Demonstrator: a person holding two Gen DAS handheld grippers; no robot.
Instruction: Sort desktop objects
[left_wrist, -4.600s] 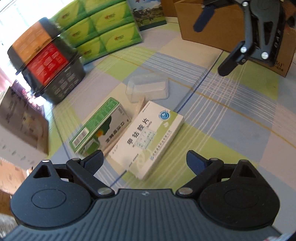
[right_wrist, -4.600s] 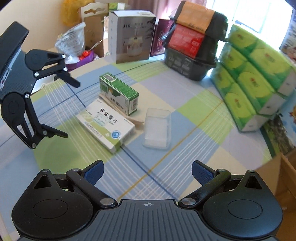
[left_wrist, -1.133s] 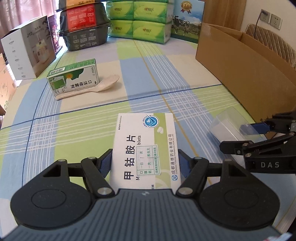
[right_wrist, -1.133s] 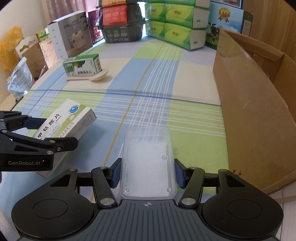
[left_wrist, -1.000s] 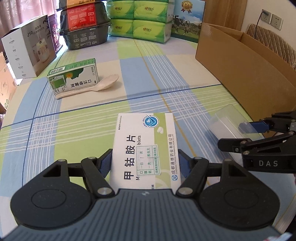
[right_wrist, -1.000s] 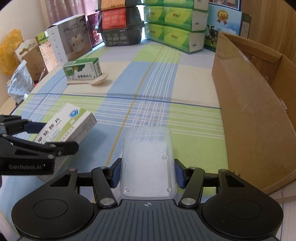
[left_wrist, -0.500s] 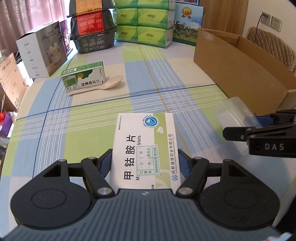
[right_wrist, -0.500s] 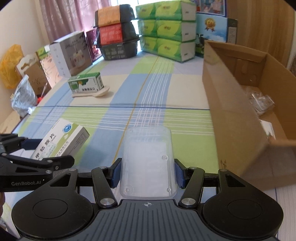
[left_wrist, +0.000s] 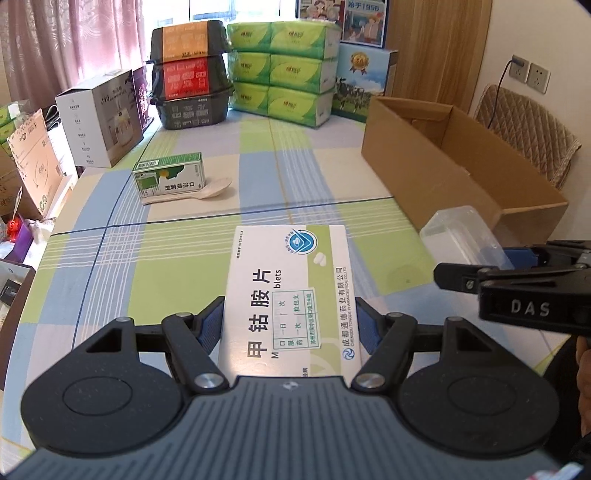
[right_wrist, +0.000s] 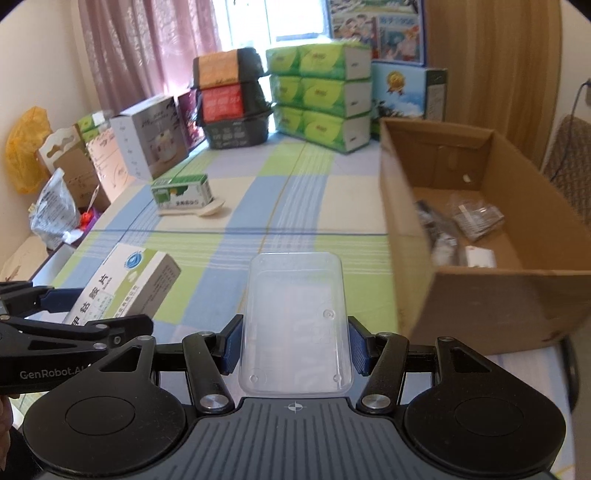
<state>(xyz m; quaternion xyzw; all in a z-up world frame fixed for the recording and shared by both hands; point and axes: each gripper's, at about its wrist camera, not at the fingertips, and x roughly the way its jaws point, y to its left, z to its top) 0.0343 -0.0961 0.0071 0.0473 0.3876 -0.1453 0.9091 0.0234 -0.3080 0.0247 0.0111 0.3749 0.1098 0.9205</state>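
Left jaws: clamping the white medicine box (left_wrist: 288, 284)
Right jaws: gripping the clear plastic tray (right_wrist: 295, 321)
Cardboard box (right_wrist: 480, 236): lying right of both, nearer the right gripper (right_wrist: 295, 345)

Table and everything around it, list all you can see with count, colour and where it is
Medicine box: 1, white and green, held above the table's near edge.
Clear plastic tray: 1, transparent, held beside the cardboard box.
Small green carton: 1, green and white, mid table, left.
Spoon: 1, cream, lying against that carton.
Cardboard box: 1, brown, open, table's right side; small packets inside.
Tissue packs: 6 showing, green, stacked at the far edge.
Black containers: 3 stacked, orange, red and black labels, far edge.
White product box: 1, far left.
Tablecloth: 1, blue, green and cream checks.
Left hand-held gripper: black, shut on the medicine box.
Right hand-held gripper: black, shut on the tray.
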